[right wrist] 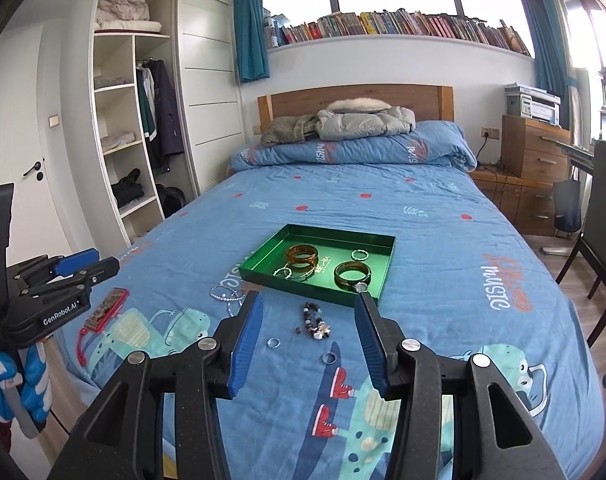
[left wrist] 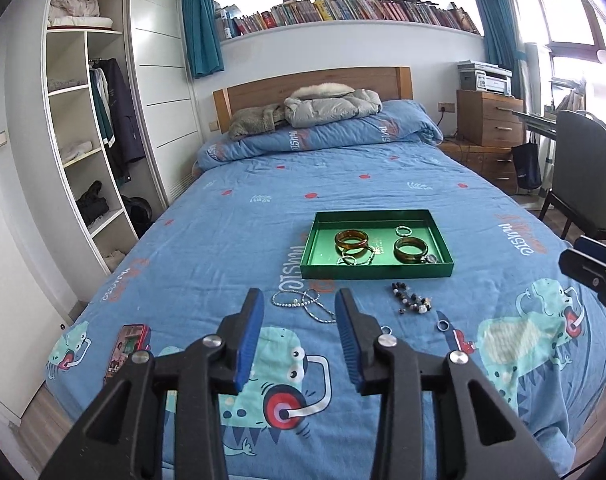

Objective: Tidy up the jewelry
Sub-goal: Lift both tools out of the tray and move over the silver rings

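Basically both tools empty, hovering over the bed [left wrist: 231,216] near its foot. Left tool [left wrist: 299,312]: jaws apart, nothing btwn them; a pearl strand [left wrist: 289,302] and thin chain [left wrist: 319,312] lie on the cover just past its tips. Right tool [right wrist: 309,312]: jaws apart, wider gap, nothing held; bead bracelet [right wrist: 314,322] and two small rings [right wrist: 274,343] [right wrist: 329,357] on the cover btwn/below its fingers in view, not touched. Green tray [left wrist: 377,270] sits mid-bed, beyond the loose pieces. Inside: two amber bangles [left wrist: 351,240] [left wrist: 411,249], a small ring [left wrist: 403,231] near the back, thin silver bracelets [left wrist: 355,259] by the front wall, watch [left wrist: 431,258] touching the right bangle. Red phone [left wrist: 129,344] lies at the bed's left edge, apart from the jewelry.
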Tool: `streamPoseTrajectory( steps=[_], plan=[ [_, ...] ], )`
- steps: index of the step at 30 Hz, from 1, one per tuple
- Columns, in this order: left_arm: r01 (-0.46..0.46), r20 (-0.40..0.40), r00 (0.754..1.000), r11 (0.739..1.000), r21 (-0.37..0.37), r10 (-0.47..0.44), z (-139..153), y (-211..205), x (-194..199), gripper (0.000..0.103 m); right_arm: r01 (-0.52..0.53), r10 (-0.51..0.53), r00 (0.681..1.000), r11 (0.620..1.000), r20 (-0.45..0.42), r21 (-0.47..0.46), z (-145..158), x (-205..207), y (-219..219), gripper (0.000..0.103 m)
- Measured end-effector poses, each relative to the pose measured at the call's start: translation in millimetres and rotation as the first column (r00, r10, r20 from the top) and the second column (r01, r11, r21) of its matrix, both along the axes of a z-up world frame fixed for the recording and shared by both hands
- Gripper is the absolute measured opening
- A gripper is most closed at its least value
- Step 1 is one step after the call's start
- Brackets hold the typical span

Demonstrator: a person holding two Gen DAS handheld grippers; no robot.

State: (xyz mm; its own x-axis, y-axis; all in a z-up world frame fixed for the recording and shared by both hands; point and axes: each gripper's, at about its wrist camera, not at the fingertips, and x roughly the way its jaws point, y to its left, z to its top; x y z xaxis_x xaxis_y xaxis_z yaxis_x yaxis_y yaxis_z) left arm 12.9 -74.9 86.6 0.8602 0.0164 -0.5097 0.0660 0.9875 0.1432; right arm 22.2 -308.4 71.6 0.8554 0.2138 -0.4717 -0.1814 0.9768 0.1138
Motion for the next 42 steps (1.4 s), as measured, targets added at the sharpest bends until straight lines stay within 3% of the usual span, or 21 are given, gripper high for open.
streamPoseTrajectory(
  steps=[9,27,33,42],
  plan=[
    [0.019,-0.006,1.000,1.000,0.008,-0.019,-5,-11,0,0.035,-0.023,0.023,1.000,1.000,0.006,-0.005,-8,-7,5,0.047],
    [0.049,-0.103,0.993,0.999,-0.001,-0.049,-53,-33,58,0.036,0.056,-0.055,0.995,0.998,-0.079,0.007,-53,36,-23,0.047],
    [0.065,-0.149,0.987,0.998,0.000,-0.064,-73,-42,73,0.041,0.054,-0.055,0.992,0.998,-0.111,-0.010,-71,50,-23,0.047],
    [0.099,-0.260,0.959,0.993,-0.069,-0.114,-123,-36,102,0.042,0.030,-0.032,0.981,0.999,-0.189,-0.012,-113,78,-28,0.047]
  ],
)
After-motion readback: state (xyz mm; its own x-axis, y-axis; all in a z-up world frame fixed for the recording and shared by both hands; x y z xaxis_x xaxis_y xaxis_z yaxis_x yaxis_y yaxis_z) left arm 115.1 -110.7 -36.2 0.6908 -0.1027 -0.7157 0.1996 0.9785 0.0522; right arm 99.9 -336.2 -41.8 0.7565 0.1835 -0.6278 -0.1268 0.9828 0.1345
